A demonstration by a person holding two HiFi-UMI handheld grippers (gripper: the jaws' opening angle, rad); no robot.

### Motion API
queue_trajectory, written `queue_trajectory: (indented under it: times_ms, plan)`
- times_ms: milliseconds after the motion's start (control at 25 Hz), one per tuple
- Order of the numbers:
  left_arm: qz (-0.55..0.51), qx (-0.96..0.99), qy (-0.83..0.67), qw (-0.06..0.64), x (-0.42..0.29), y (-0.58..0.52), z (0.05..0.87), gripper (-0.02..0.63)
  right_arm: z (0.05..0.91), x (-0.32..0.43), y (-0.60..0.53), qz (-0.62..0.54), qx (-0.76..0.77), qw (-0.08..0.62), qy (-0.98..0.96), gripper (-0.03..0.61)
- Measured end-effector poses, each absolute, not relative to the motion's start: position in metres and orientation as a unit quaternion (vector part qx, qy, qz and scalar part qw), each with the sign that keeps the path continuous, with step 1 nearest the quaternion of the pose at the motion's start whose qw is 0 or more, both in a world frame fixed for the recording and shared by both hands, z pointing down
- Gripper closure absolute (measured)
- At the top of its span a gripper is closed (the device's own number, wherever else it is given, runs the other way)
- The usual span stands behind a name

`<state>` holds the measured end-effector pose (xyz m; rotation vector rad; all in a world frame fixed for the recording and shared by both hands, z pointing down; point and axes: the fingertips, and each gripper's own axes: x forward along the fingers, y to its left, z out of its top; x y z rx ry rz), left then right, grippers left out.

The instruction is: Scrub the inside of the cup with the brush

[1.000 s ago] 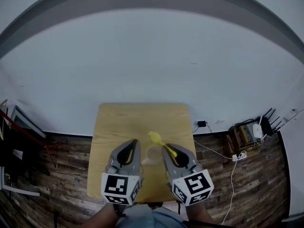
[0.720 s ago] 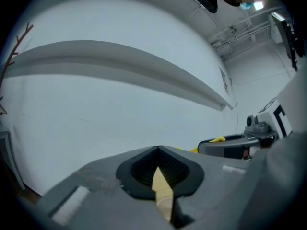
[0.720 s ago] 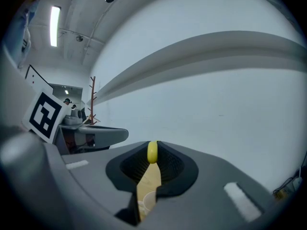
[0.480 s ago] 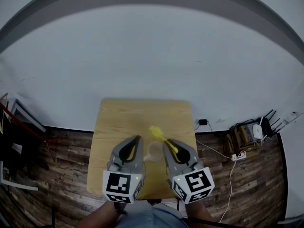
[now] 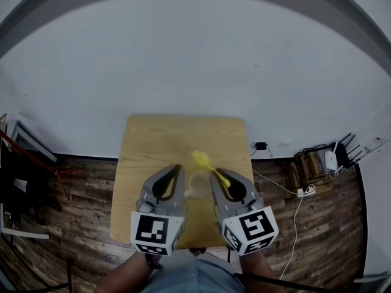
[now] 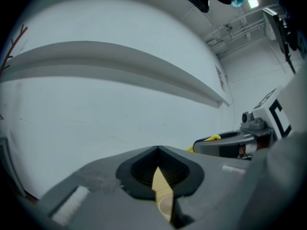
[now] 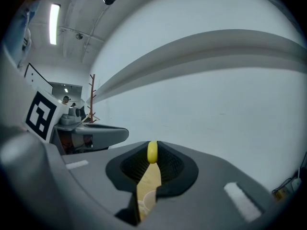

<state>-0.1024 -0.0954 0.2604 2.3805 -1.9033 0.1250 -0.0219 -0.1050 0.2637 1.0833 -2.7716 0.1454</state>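
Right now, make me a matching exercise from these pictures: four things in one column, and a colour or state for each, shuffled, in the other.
1. brush
2. cup
3. table
4. left gripper

A. jaws shut
B. light wood
C. yellow
D. pale and see-through

Pairs: 1-C, 2-D, 3-B, 4-A
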Motion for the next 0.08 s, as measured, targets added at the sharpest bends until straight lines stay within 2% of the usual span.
queue_trajectory:
  times_ms: [80]
  plan:
    - [0.040,0.781,-0.622,0.044,-0.1016,-0.0970,0.2617,0.592,0.2646,-0.0216,-0.1065,0.048,0.362,0.082,-0.927,0.538]
